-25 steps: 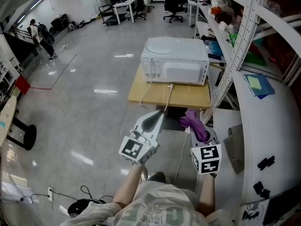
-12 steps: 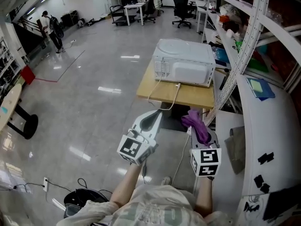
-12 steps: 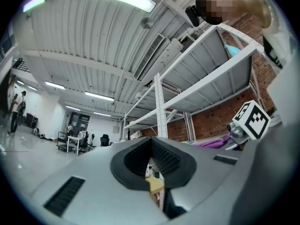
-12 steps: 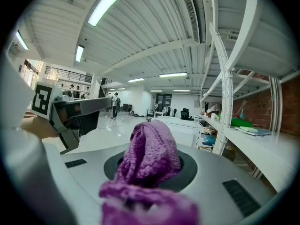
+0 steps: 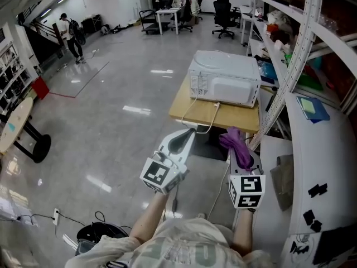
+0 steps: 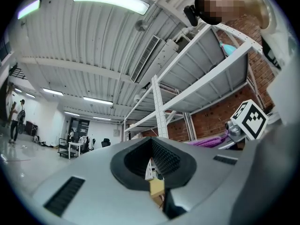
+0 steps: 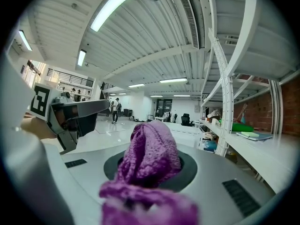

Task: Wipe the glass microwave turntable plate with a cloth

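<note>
— Where is the left gripper?

— The left gripper point(image 5: 188, 134) hangs over the glossy grey floor point(image 5: 106, 127), pointing forward. Its jaws are drawn together with nothing between them. Its own view shows only ribbed black pads around a narrow slit.

— And the plate?

— Ahead stands a white microwave point(image 5: 225, 85), its back toward us, on a small wooden table point(image 5: 226, 117). A pale round plate point(image 5: 218, 57) lies flat on the microwave's top, well apart from both grippers. From here I can't tell whether it is glass.

— Who has the cloth?

— The right gripper point(image 5: 241, 156), just beside the left one. Its jaws are clamped on the purple cloth point(image 5: 233, 141), which bunches up out of them and flops back over the gripper's body.

— Anything further right?

— White metal shelving point(image 5: 290, 54) with clutter on its boards. Below it is a curved white surface point(image 5: 326, 161) with a flat blue item point(image 5: 311, 106) lying on it.
</note>
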The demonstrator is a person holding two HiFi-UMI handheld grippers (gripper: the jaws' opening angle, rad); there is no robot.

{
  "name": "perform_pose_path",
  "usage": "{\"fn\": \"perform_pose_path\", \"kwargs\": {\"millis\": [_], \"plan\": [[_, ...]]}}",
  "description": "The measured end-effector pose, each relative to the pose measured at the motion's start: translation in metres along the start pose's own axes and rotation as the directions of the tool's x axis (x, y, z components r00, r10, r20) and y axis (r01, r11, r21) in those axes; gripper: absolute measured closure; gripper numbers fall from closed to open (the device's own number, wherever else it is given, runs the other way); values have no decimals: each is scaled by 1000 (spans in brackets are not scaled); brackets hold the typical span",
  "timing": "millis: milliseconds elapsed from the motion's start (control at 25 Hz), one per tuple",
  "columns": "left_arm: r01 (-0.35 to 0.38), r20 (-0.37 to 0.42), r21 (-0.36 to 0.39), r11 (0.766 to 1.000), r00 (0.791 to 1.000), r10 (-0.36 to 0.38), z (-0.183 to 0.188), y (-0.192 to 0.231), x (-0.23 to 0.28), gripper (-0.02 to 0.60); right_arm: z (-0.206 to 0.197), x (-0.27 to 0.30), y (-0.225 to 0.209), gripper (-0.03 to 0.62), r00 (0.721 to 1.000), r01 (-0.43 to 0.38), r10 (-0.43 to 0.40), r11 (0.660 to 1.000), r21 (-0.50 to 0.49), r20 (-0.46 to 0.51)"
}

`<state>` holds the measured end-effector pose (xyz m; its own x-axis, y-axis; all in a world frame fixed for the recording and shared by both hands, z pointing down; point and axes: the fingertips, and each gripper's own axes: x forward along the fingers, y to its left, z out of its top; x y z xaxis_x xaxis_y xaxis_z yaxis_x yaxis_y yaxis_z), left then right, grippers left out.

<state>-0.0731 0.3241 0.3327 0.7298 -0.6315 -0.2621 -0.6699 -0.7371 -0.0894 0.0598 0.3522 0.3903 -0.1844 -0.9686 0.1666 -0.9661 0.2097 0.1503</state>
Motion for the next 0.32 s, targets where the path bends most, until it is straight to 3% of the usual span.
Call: {"fn": "perform_pose_path", "kwargs": {"millis": [320], "plan": [[-27,25,-65,998,999,29,-5,10,10,580,-2,11,-8,546,1000,-23,23,1000,-20,4]]}}
